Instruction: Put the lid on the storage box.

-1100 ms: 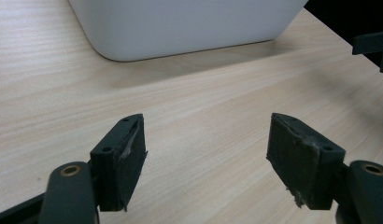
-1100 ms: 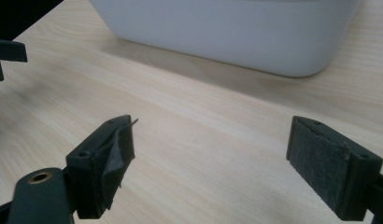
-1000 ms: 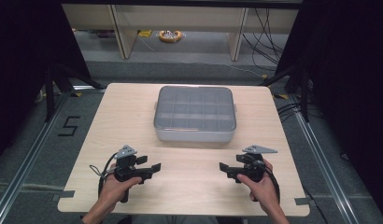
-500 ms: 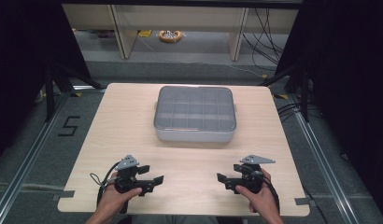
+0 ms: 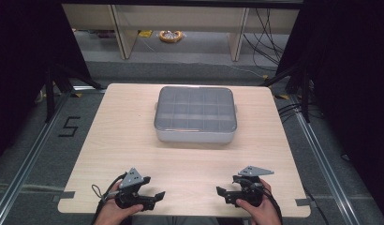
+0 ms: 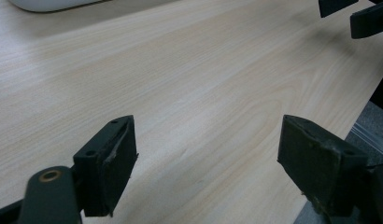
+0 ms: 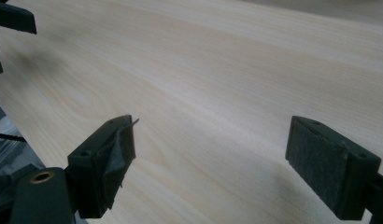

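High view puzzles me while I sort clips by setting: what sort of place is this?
Probably a lab or workshop recording bay: a bare wooden table ringed by black curtains, cables trailing on the floor, and a taped "5" marking the station.

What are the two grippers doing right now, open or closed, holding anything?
Left gripper: open, holding nothing.
Right gripper: open, holding nothing.

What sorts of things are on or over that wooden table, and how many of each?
Grey compartment box with clear lid: 1
Hand-held black claws: 2, the left claw and the right claw, both open with nothing between the jaws
Total: 3 things, over one wooden table
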`<state>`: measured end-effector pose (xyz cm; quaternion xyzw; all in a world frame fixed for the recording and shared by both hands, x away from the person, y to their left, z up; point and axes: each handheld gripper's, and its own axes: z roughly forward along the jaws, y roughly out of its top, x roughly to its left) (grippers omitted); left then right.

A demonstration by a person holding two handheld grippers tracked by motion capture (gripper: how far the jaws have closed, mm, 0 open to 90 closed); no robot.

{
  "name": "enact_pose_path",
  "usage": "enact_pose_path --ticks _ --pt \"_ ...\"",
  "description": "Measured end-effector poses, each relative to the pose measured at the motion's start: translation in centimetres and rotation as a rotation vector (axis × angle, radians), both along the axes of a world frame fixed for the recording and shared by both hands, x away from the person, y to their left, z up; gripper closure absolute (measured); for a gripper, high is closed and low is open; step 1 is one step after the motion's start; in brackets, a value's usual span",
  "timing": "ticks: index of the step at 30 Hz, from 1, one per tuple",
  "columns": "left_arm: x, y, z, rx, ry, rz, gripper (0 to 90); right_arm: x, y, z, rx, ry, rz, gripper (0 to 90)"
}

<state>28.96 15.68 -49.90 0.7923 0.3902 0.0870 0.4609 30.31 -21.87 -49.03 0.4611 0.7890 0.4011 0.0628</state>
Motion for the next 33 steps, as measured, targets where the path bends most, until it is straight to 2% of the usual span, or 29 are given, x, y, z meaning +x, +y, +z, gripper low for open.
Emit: enact_pose_path --ticks 3,4,5,6,7,8,9,10,11,12,13,14,15,16,18,20,22,24,25,33 --pt "-0.4 -0.1 -0.2 -0.003 0.007 0.008 18.4 -0.3 0.0 0.0 -0.010 -0.001 -0.006 16.2" --pt "-0.5 0.0 -0.1 0.024 0.014 -0.003 17.1 -0.5 0.1 -0.1 -0.003 0.019 -0.011 16.2" --pt "-0.7 -0.1 -0.2 0.030 0.007 -0.006 16.5 -0.6 0.1 -0.2 -0.001 0.000 0.000 16.2" --pt "-0.8 -0.2 -0.3 0.026 0.007 0.003 15.8 -1.1 0.3 -0.2 0.009 0.026 -0.019 16.2" --pt "-1.1 -0.2 -0.2 0.033 0.014 0.007 15.8 -1.1 0.3 -0.2 0.009 0.026 -0.019 16.2" --pt "-1.2 -0.2 -0.2 0.036 0.015 -0.002 15.0 -1.0 0.1 -0.4 -0.016 0.013 0.007 16.2" --pt "-1.3 -0.1 -0.2 0.058 0.014 -0.019 15.0 -1.3 0.1 -0.3 -0.028 0.024 0.005 16.2" --pt "-1.3 -0.1 -0.2 0.055 0.019 -0.018 15.1 -1.4 0.1 -0.4 -0.012 0.019 0.019 16.2" --pt "-1.5 -0.2 -0.3 0.034 0.023 -0.004 15.2 -1.6 0.1 -0.4 -0.019 0.038 0.016 16.2" --pt "-1.6 -0.1 -0.3 0.044 0.025 -0.015 15.3 -1.6 0.1 -0.5 -0.022 0.023 0.028 16.2" --pt "-1.7 -0.1 -0.3 0.052 0.034 0.001 15.1 -1.8 0.2 -0.5 -0.028 0.037 0.029 16.3" --pt "-1.9 -0.2 -0.3 0.034 0.046 0.007 15.0 -2.0 0.1 -0.5 -0.040 0.037 0.040 16.2" --pt "-1.9 0.0 -0.3 0.067 0.040 -0.017 15.0 -2.1 0.1 -0.5 -0.039 0.037 0.035 16.3" --pt "-1.9 -0.1 -0.4 0.050 0.038 -0.007 15.0 -2.4 0.2 -0.7 -0.048 0.045 0.047 16.3" --pt "-2.1 -0.2 -0.4 0.056 0.048 -0.003 15.0 -2.5 0.2 -0.7 -0.059 0.043 0.050 16.3" --pt "-2.0 -0.1 -0.4 0.080 0.035 -0.024 15.1 -2.6 0.2 -0.7 -0.065 0.049 0.058 16.4" --pt "-2.0 -0.1 -0.4 0.068 0.039 -0.012 15.3 -2.7 0.1 -0.7 -0.071 0.045 0.051 16.4" --pt "-1.9 0.0 -0.4 0.080 0.035 -0.009 15.3 -2.6 0.1 -0.7 -0.059 0.045 0.059 16.4" --pt "-2.0 -0.2 -0.4 0.052 0.040 0.003 15.3 -2.6 0.1 -0.7 -0.054 0.054 0.049 16.4" --pt "-1.9 -0.1 -0.4 0.059 0.038 -0.004 15.3 -2.6 0.0 -0.7 -0.062 0.062 0.062 16.4"
